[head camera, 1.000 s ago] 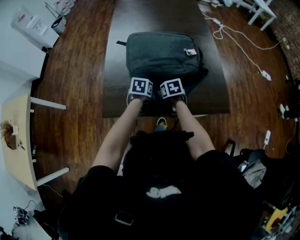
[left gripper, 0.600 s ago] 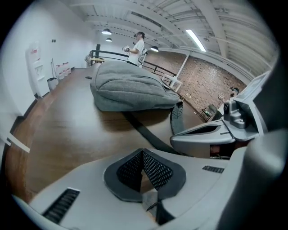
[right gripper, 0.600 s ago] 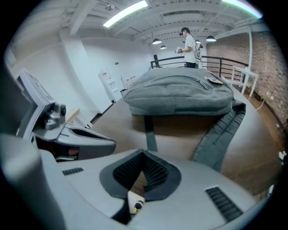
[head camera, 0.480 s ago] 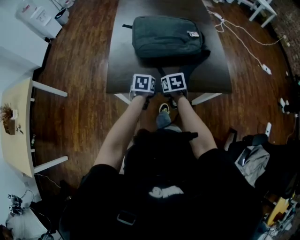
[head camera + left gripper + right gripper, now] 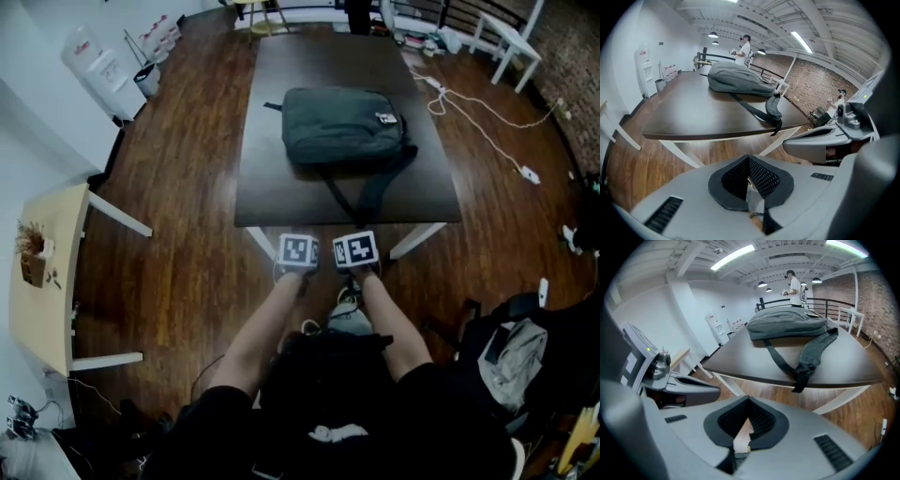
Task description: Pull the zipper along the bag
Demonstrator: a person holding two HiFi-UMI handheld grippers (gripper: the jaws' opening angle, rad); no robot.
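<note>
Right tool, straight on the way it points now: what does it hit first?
Likely the floor, just below the table edge. The right tool sits short of the table, aimed steeply down. Depth is unclear.

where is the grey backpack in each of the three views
Head view: backpack upper middle, on the dark table.
Left gripper view: upper middle, slightly left.
Right gripper view: upper middle, slightly right.
Shared landmark: its strap reaching the table's near edge.
</note>
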